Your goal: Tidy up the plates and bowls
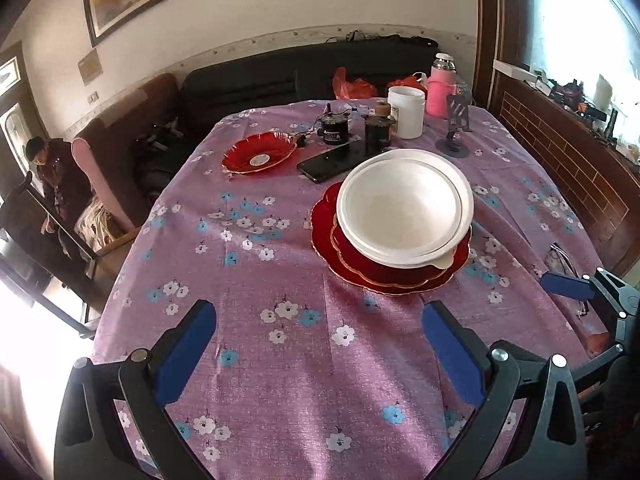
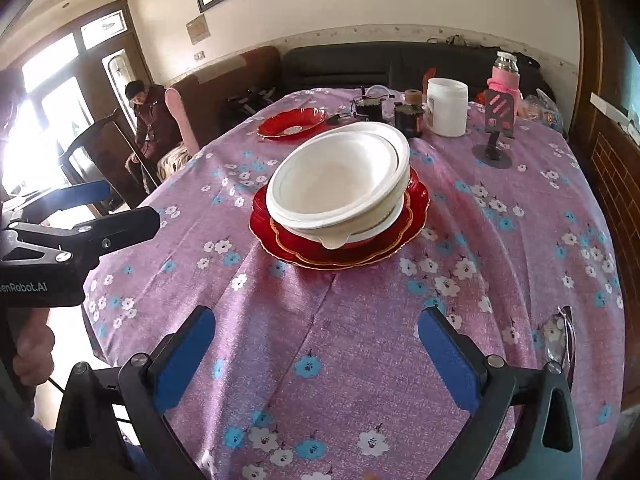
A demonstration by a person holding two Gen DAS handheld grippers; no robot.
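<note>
White bowls (image 1: 404,208) sit nested on stacked red plates (image 1: 360,268), gathered for tidying; left gripper (image 1: 320,344) and right gripper (image 2: 316,344) hover, jaws wide, empty.

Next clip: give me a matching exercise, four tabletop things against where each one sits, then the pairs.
Things:
1. white bowls
2. lone red plate
3. phone
4. white jar

Places:
A. flat on the cloth between the lone plate and the stack
B. far end, beside the pink flask
C. on the stacked red plates
D. by itself, far left of the stack

Pairs: 1-C, 2-D, 3-A, 4-B
</note>
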